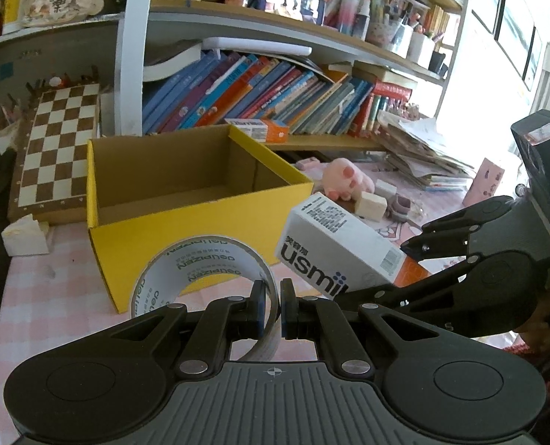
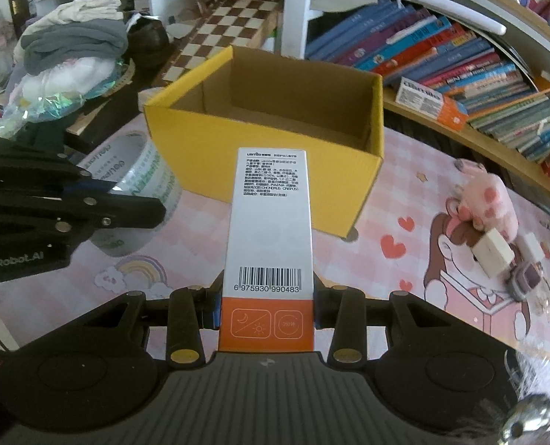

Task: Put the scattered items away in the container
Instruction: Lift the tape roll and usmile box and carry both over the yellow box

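Note:
An open yellow cardboard box [image 1: 185, 222] [image 2: 275, 155] stands on the pink table, empty inside. My left gripper [image 1: 273, 306] is shut on the wall of a clear tape roll [image 1: 200, 278], held just in front of the box. That same tape roll [image 2: 141, 181] and the left gripper [image 2: 134, 200] show at the left of the right wrist view. My right gripper [image 2: 265, 309] is shut on the orange end of a long white toothpaste carton [image 2: 271, 222]. Seen from the left wrist, the carton [image 1: 334, 248] points toward the box's near right corner, with the right gripper [image 1: 408, 263] behind it.
A pink plush toy [image 2: 490, 200], a cream block [image 2: 493, 252] and a small grey toy [image 2: 527, 278] lie on the table to the right. A chessboard [image 1: 59, 141] leans behind the box. Bookshelves [image 1: 275, 92] run along the back; folded clothes [image 2: 74, 40] pile up at left.

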